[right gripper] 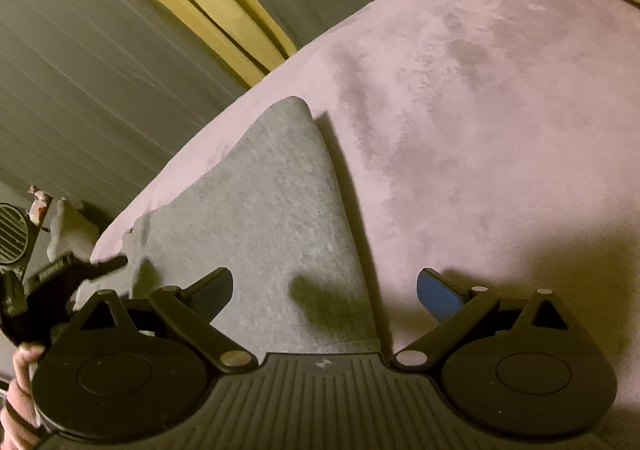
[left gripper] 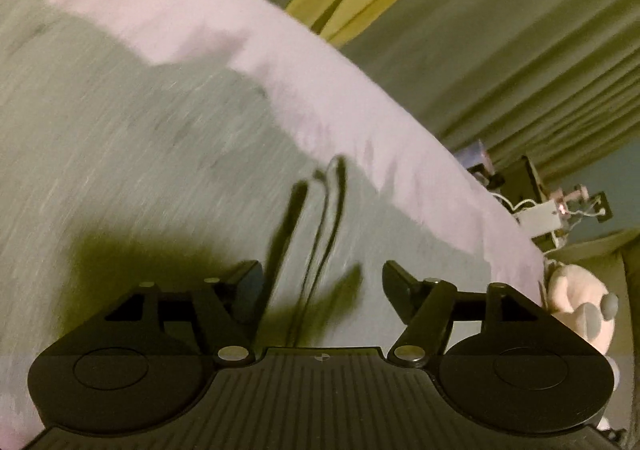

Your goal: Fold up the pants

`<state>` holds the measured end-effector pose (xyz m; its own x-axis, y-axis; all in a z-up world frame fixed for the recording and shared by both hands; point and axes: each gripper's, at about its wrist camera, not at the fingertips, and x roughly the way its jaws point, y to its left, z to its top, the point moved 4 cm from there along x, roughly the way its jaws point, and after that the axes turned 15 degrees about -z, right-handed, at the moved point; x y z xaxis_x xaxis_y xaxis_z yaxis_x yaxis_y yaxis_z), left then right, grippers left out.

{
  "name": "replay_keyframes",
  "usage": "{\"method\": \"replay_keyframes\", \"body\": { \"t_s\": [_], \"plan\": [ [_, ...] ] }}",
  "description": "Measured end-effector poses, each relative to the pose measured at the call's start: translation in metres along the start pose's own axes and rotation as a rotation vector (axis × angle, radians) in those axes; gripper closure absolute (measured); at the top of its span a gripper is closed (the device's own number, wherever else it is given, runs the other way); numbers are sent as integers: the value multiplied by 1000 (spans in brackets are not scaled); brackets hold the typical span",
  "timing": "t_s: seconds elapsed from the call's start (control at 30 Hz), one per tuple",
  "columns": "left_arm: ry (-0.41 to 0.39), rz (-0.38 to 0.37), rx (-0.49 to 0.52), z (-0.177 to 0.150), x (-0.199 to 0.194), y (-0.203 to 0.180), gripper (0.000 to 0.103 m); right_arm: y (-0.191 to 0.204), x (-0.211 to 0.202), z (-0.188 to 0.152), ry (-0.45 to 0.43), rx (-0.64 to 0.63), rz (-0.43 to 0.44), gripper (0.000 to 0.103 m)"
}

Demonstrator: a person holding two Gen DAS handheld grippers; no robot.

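**Figure: Both grippers poised over grey pants on a pink bedcover, before a fold grasp**

The grey pants (right gripper: 264, 217) lie flat on the pink bedcover (right gripper: 500, 121). In the right wrist view the garment narrows to a rounded tip at the far end, its right edge running diagonally toward the near side and casting a thin shadow on the cover. The right gripper (right gripper: 325, 292) hangs above this edge with its fingers spread wide and nothing between them; the left finger is over the cloth, the blue-padded right finger (right gripper: 438, 300) over bare cover. The left gripper (left gripper: 320, 286) is likewise released and empty, above a broad stretch of grey fabric (left gripper: 120, 153). Dark drawstrings (left gripper: 324, 217) lie on the cloth just beyond its fingers, which suggests the waist end, though motion blur makes that view uncertain. In the right wrist view the left gripper shows at the near left, at the garment's left edge.

Judged step: reaching to pinch the cloth for a fold. To do it well, each gripper should descend until one finger slides under the edge, so that every layer is caught rather than the top one alone. Both should close at matching points on the same end, lift together, and carry the fabric level, keeping the drawstrings tucked clear of the crease. Pinching bedcover along with the pants is the likely fault.
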<state>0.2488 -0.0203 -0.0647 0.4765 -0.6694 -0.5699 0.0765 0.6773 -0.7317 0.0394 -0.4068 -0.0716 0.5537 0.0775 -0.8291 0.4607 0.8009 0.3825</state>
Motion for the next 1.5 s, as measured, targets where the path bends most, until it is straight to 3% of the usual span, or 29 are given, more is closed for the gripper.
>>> {"method": "replay_keyframes", "body": {
  "t_s": [0.1,0.13,0.17,0.27,0.37,0.47,0.67,0.73,0.77,0.8,0.87,0.93,1.1,1.2,1.23,1.33,1.37,1.5],
  "plan": [
    [7,38,-12,10,20,-3,33,1,1,0,0,-5,-11,4],
    [12,40,-13,12,26,-2,44,2,2,0,0,-5,-15,4],
    [13,45,-9,11,31,-2,65,2,3,0,2,-5,-18,4],
    [7,56,55,8,36,-9,83,1,6,0,15,-1,-24,4],
    [-35,81,221,-3,31,-30,85,0,11,0,32,1,-37,4],
    [-60,99,318,-9,19,-43,86,-1,13,-1,42,2,-40,4],
    [-65,174,370,-2,10,-44,86,0,11,-1,33,-1,-43,4],
    [-48,195,348,1,11,-37,82,1,10,-2,27,-7,-42,4],
    [-38,204,329,0,11,-33,71,1,10,-2,24,-12,-41,4],
    [-37,222,321,-2,10,-32,67,2,9,-2,20,-16,-40,4],
    [-43,241,339,-10,3,-34,36,4,8,-2,15,-27,-44,4],
    [-38,208,345,-25,-9,-36,21,6,8,-2,24,-36,-46,4],
    [83,138,303,-71,-29,-15,20,13,3,-9,58,-63,-12,4],
    [152,97,212,-89,-27,7,36,25,-4,-14,43,-127,12,4],
    [143,96,187,-89,-26,12,41,29,-5,-16,45,-149,7,4],
    [129,74,148,-80,-27,16,77,37,-3,-20,48,-198,-57,4],
    [127,86,135,-76,-27,20,84,41,-3,-21,49,-211,-63,4],
    [93,66,165,-68,-38,19,88,51,-10,-31,24,-255,-62,4]
  ]
}}
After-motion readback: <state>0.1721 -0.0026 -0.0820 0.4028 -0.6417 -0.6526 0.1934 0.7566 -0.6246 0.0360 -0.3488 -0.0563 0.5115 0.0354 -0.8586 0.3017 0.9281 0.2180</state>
